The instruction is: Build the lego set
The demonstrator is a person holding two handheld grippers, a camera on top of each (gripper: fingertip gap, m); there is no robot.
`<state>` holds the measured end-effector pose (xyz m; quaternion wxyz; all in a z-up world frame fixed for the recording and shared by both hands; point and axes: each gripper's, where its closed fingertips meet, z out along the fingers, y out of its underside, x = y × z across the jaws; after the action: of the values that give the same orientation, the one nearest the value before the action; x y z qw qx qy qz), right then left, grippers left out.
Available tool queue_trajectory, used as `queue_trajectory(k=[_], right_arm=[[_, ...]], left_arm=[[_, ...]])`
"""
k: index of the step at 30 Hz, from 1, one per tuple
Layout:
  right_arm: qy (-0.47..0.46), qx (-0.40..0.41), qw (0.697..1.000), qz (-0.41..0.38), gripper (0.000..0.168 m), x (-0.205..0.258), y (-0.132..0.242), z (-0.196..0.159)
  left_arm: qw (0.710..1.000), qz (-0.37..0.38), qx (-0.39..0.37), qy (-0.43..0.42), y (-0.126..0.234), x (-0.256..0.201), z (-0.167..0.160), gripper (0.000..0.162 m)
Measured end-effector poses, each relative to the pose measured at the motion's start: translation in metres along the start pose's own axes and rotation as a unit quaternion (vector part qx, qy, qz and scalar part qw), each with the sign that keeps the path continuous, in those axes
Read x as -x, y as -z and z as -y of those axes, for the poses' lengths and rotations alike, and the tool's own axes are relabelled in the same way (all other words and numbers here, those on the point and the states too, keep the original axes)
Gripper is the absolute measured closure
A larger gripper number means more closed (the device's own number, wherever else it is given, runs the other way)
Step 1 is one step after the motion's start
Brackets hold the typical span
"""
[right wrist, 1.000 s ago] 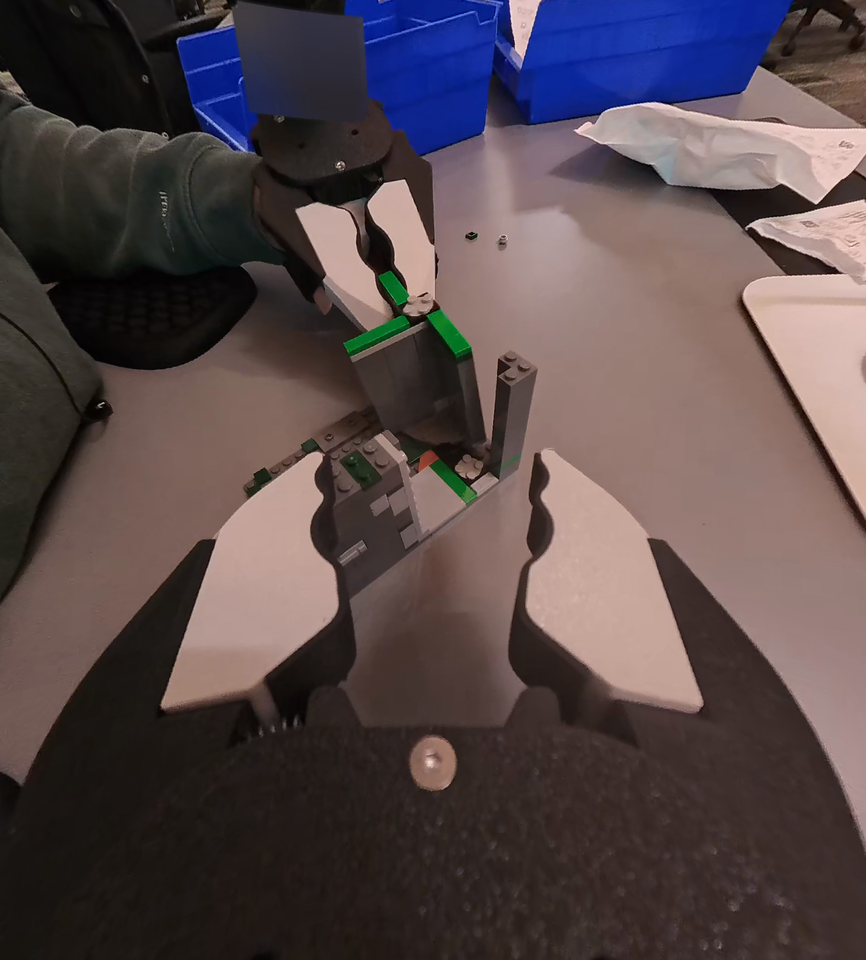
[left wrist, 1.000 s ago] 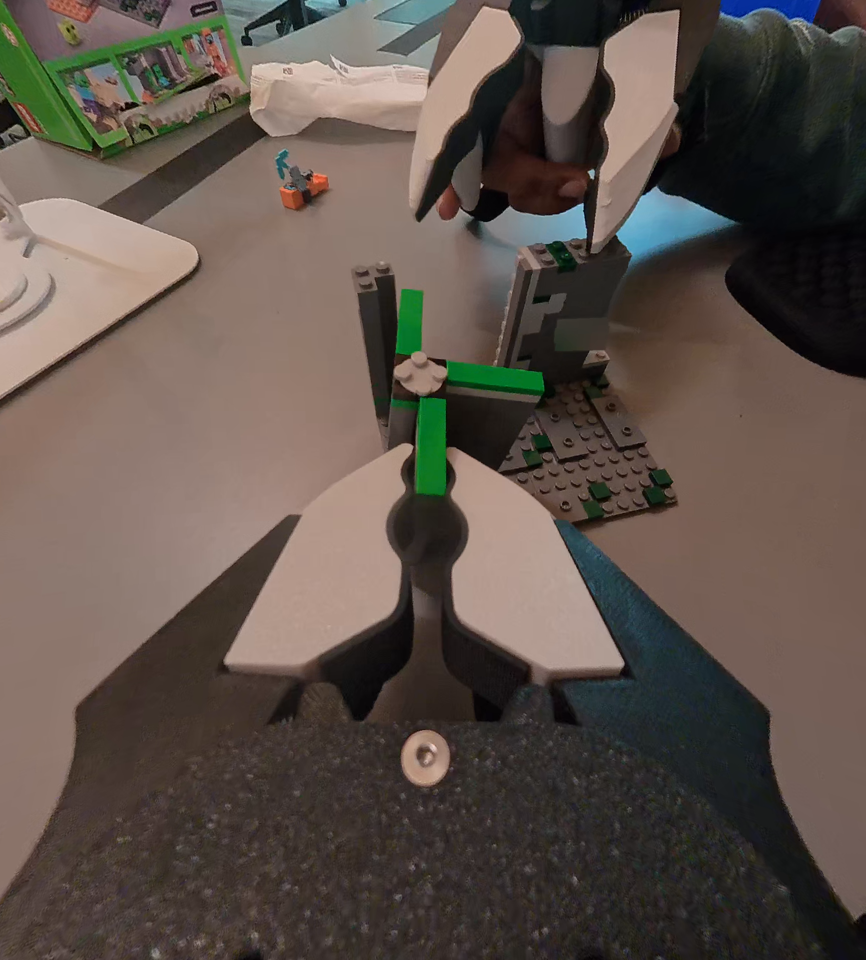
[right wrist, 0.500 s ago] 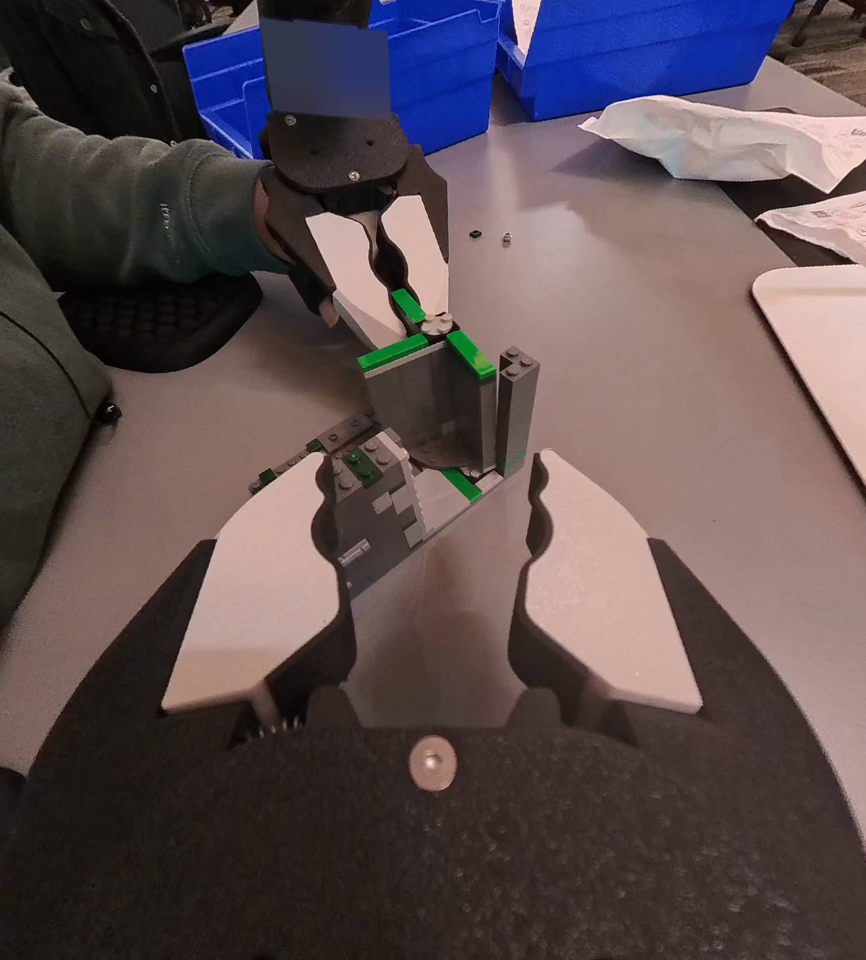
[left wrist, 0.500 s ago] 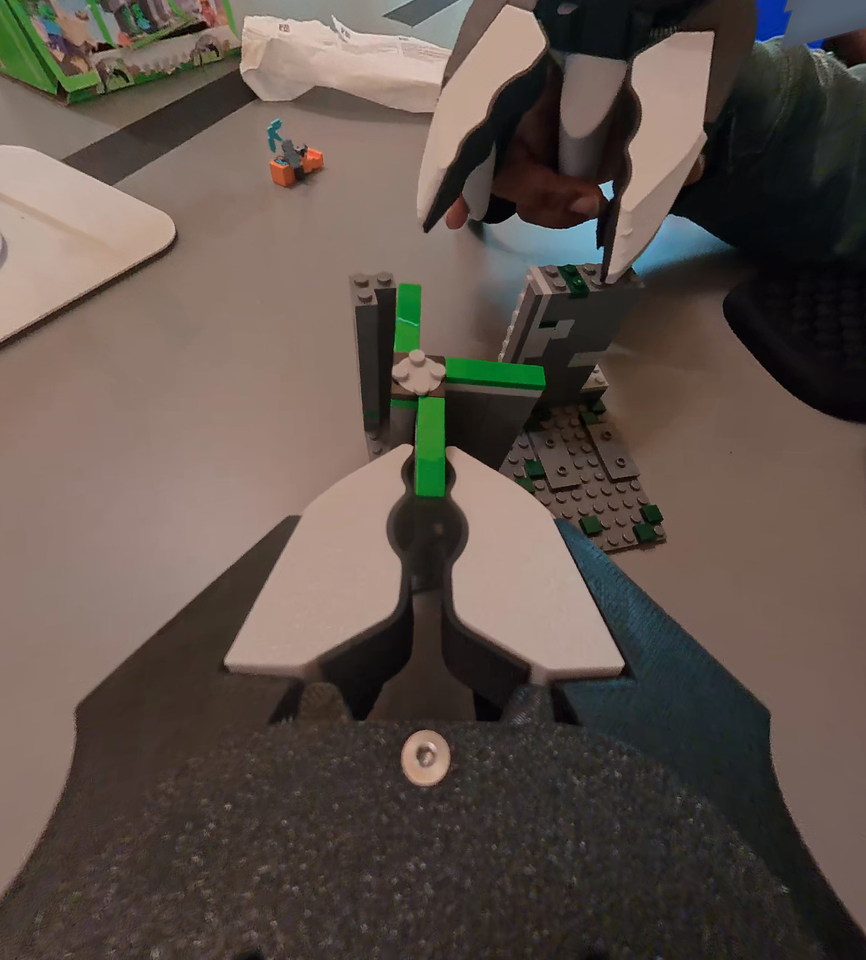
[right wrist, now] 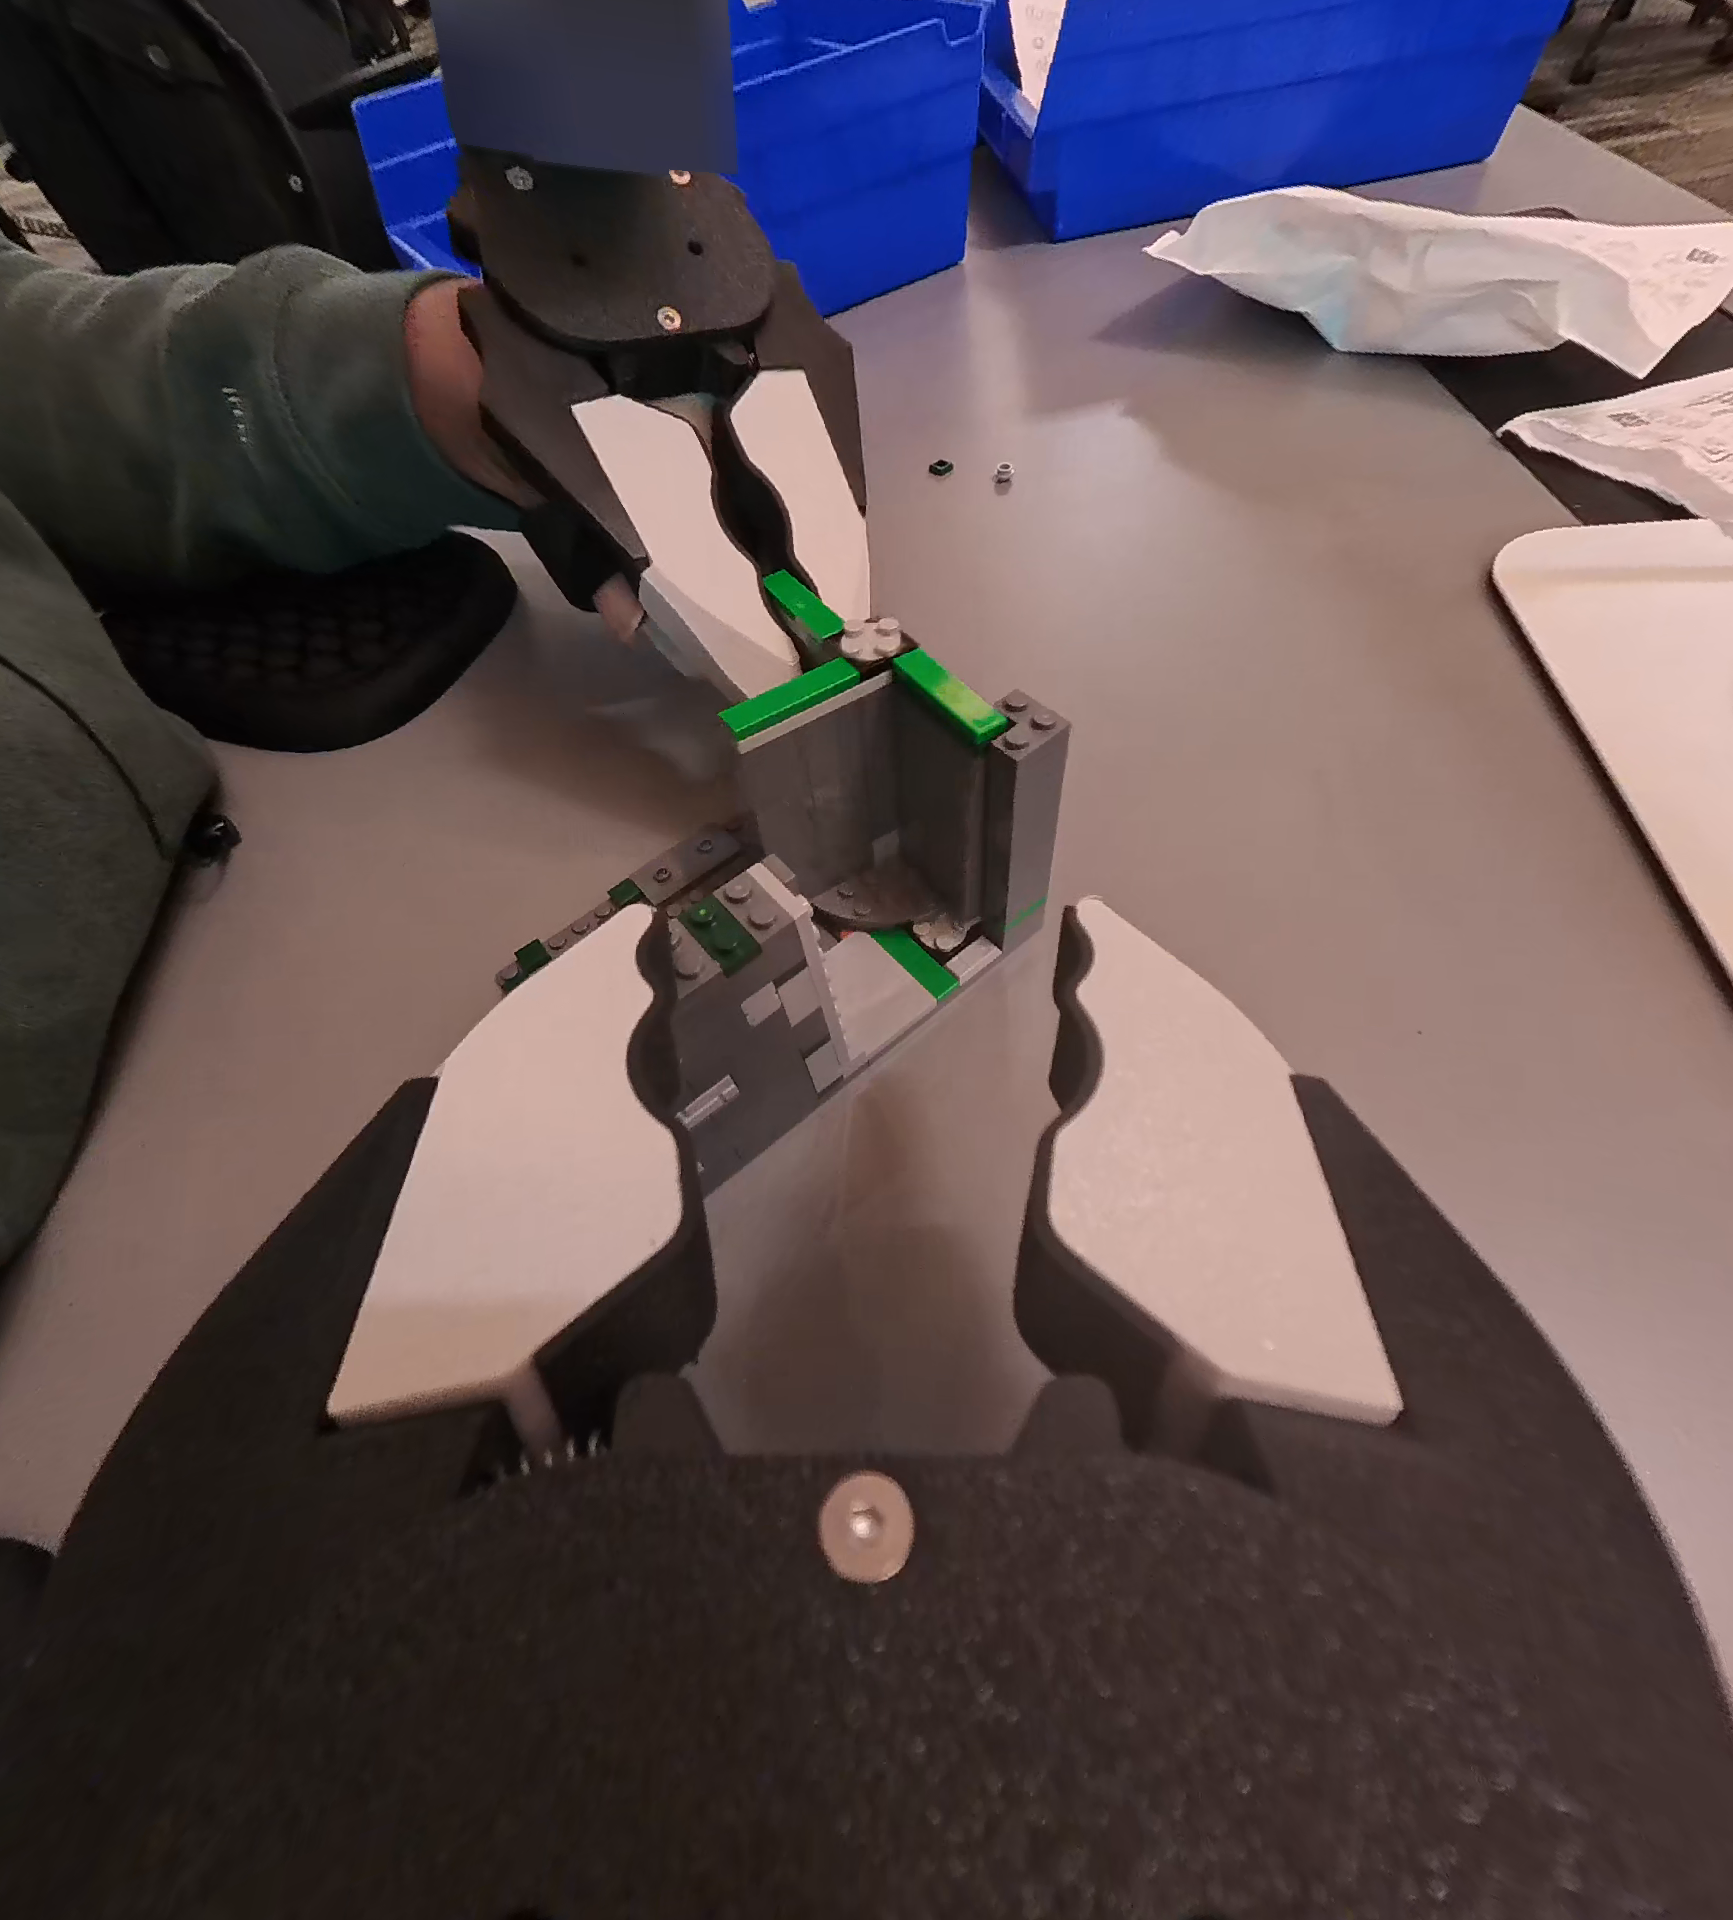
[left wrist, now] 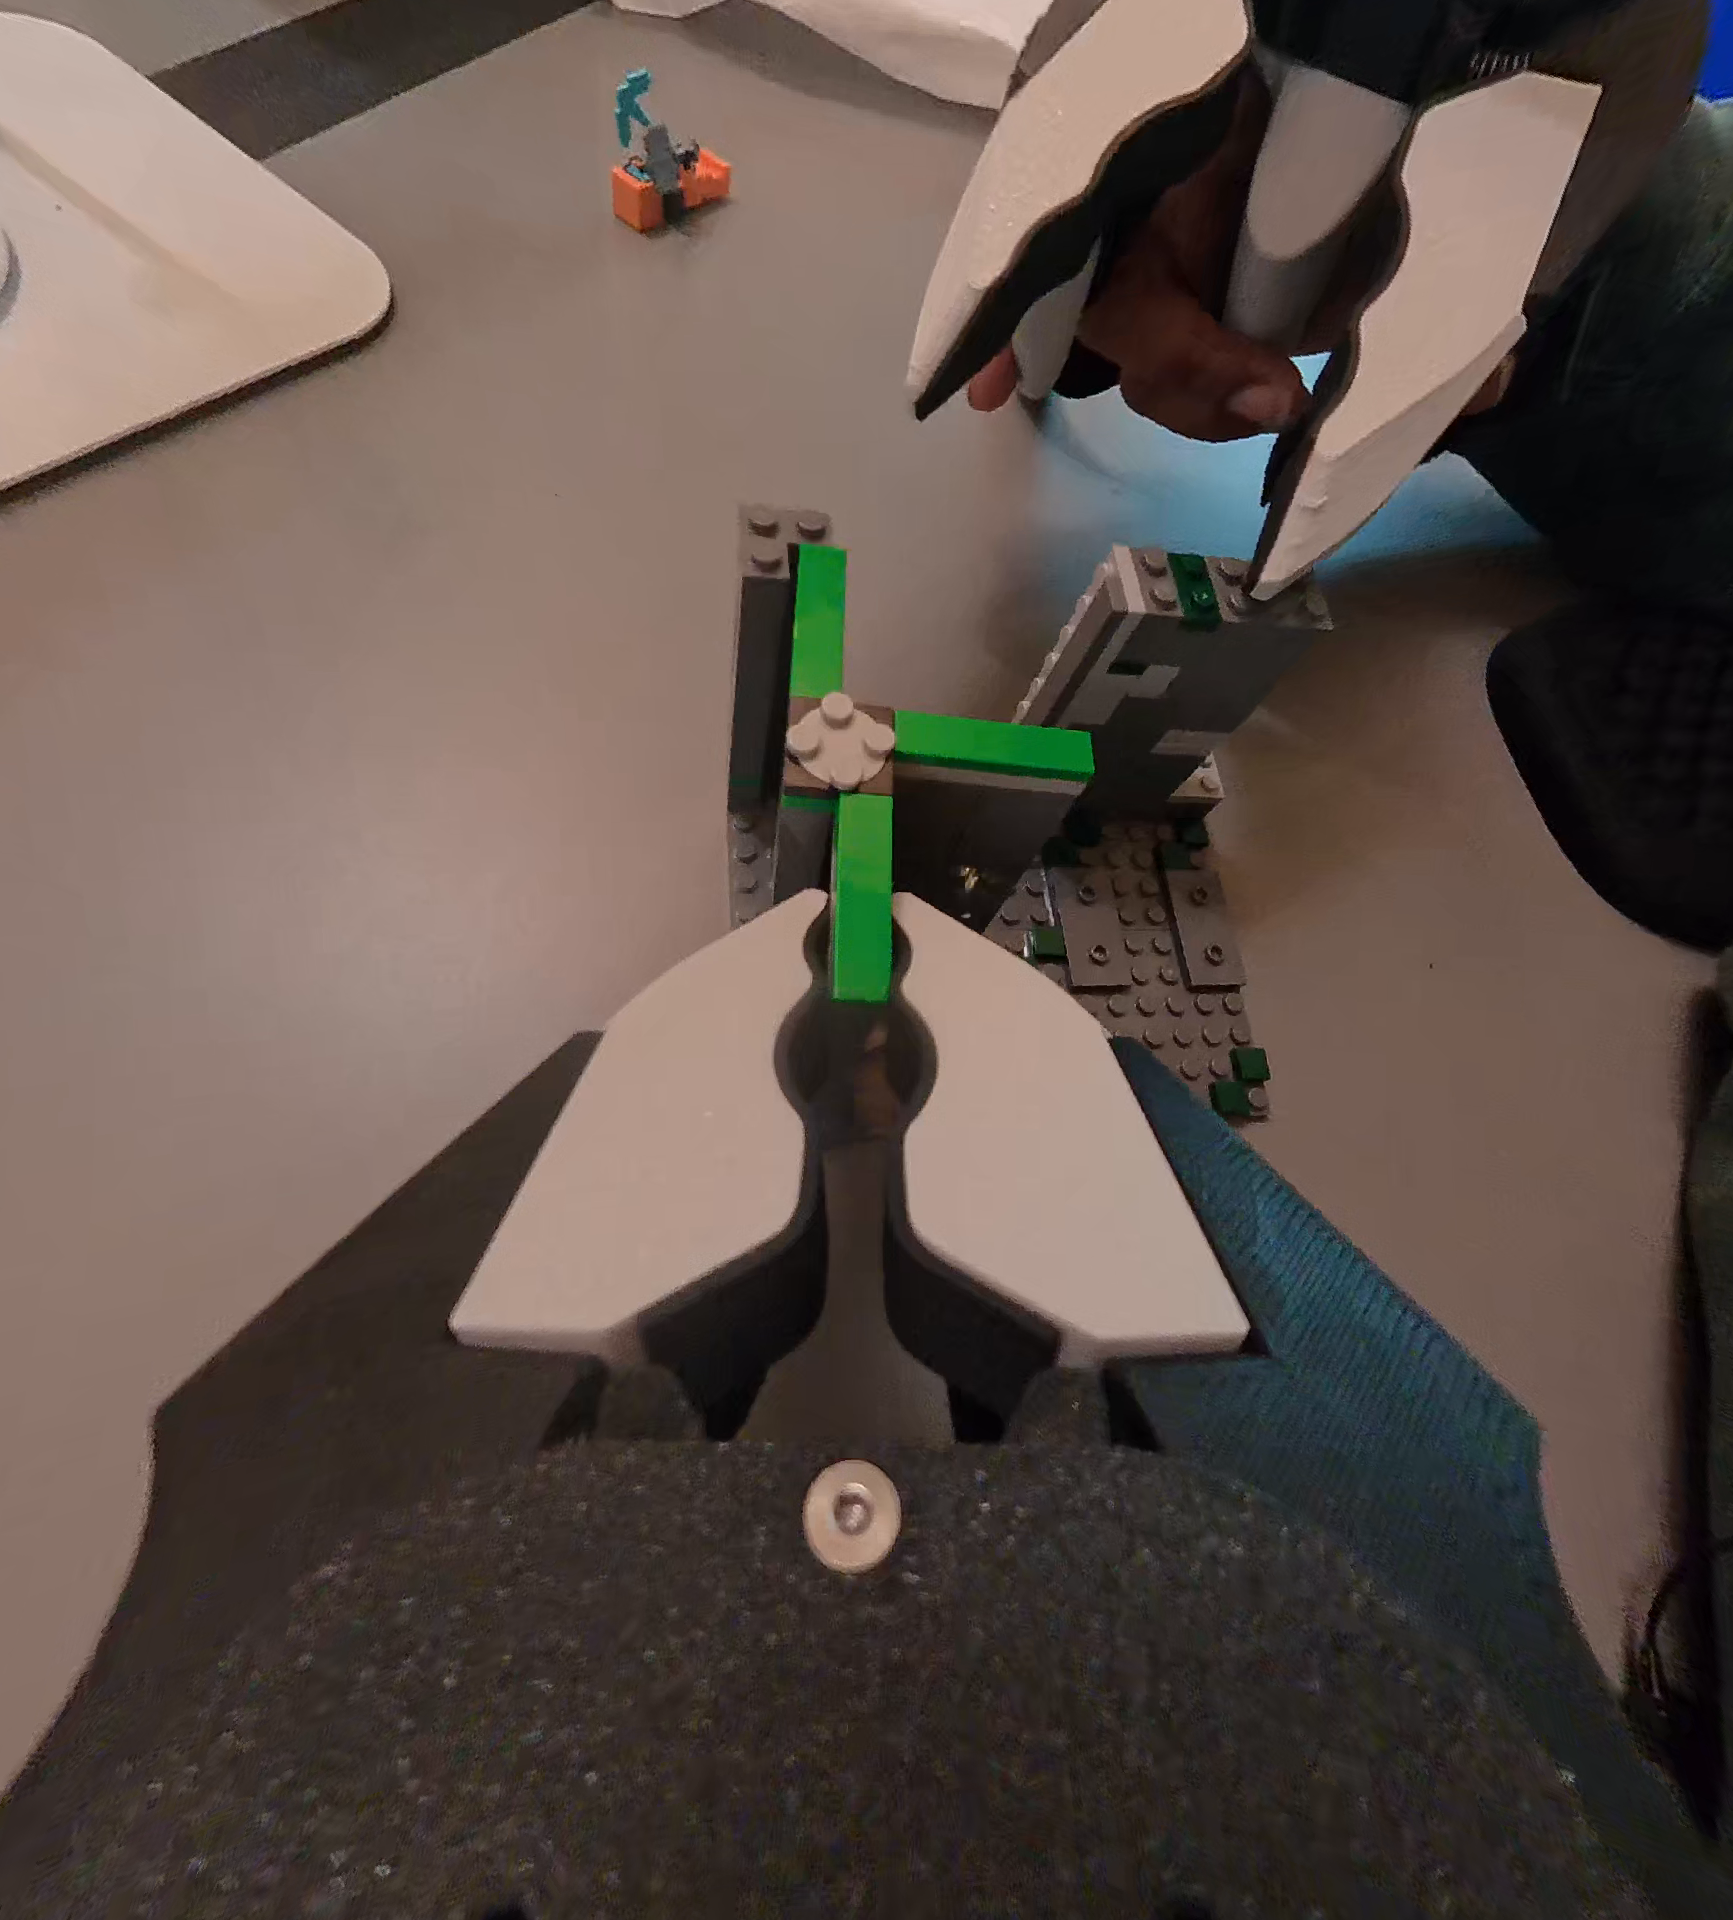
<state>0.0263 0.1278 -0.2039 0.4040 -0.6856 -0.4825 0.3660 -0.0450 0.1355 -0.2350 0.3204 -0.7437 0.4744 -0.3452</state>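
A partly built lego model stands on a dark grey baseplate (left wrist: 1158,971). It has a tall grey pillar (left wrist: 763,665) and a grey wall block (left wrist: 1184,675). My left gripper (left wrist: 862,920) is shut on one wing of a grey cross-shaped wall piece topped with green tiles (left wrist: 992,746) and a round grey stud plate (left wrist: 838,740). The piece stands upright against the pillar. My right gripper (right wrist: 862,920) is open, and its left finger (right wrist: 571,1091) is against the grey wall block (right wrist: 748,1039). In the left wrist view one right fingertip (left wrist: 1288,561) rests on top of that block.
A small orange and teal lego piece (left wrist: 670,171) lies beyond the model. A white stand base (left wrist: 114,291) is at the left. Blue bins (right wrist: 1205,94), a white paper bag (right wrist: 1444,270), a leaflet (right wrist: 1672,447), two tiny loose pieces (right wrist: 971,470) and a black pad (right wrist: 301,644) surround the work area. The gap from one gripper's tips to the other's is roughly 9 centimetres.
My left gripper has carried the green-topped wall piece down and sideways until it stands against the tall pillar. My right gripper stays open at the grey wall block.
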Motion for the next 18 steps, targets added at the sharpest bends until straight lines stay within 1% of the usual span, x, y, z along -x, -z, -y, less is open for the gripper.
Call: queue_trajectory(k=[10,13,14,16,18], right_arm=[[0.003,-0.002,1.0,0.004,0.099,0.003,0.0,0.003],[0.017,-0.003,1.0,-0.001,0.104,0.002,0.002,0.007],[0.024,-0.002,1.0,-0.003,0.107,0.0,0.003,0.01],[0.053,0.004,0.999,-0.001,0.119,-0.002,0.005,0.018],[0.101,0.03,0.994,-0.006,0.132,-0.01,0.005,0.025]], left_arm=[[0.999,0.008,0.02,0.032,-0.002,-0.001,0.0,0.156],[0.999,0.009,0.023,0.031,-0.002,-0.002,0.0,0.156],[0.999,0.01,0.024,0.03,-0.002,-0.001,0.0,0.156],[0.999,0.01,0.027,0.028,-0.002,-0.001,-0.001,0.157],[0.999,0.012,0.033,0.025,-0.002,-0.001,-0.001,0.157]])
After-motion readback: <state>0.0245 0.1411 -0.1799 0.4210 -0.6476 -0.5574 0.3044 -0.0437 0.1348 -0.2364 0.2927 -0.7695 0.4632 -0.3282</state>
